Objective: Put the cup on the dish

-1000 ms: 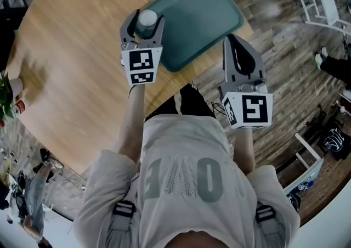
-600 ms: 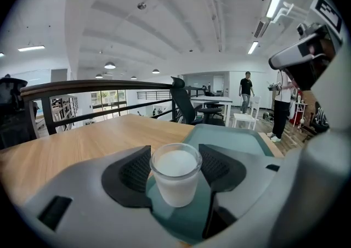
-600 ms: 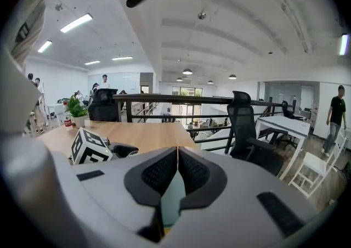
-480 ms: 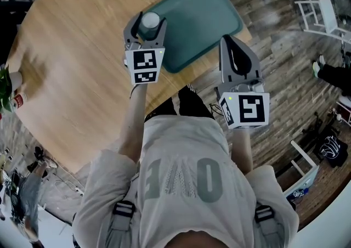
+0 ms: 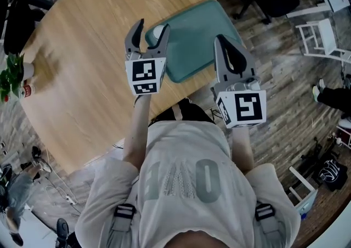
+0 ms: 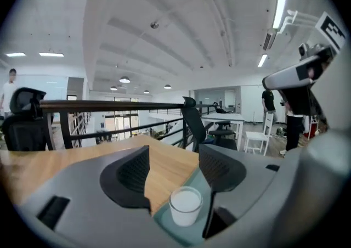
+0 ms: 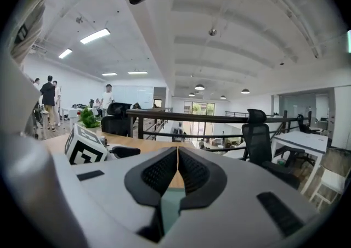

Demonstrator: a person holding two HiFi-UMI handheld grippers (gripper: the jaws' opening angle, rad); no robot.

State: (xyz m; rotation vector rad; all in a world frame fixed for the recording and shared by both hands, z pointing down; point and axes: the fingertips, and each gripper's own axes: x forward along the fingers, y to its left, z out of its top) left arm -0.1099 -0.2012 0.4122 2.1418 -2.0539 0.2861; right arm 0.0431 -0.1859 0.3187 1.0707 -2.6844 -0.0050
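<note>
— Wooden table (image 5: 77, 60) with one dish (image 5: 208, 30) and one cup (image 5: 158, 32)?
— Yes, the cup stands at the dish's left corner. The left gripper (image 6: 173, 156) view shows wide jaws flanking it, not gripping. The right gripper (image 5: 229, 49) is closed and empty.

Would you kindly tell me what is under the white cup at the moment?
The cup stands upright on the green dish, near one corner. The cup's base covers the patch of dish beneath it, and the dish hides the part of the wooden table below.
</note>
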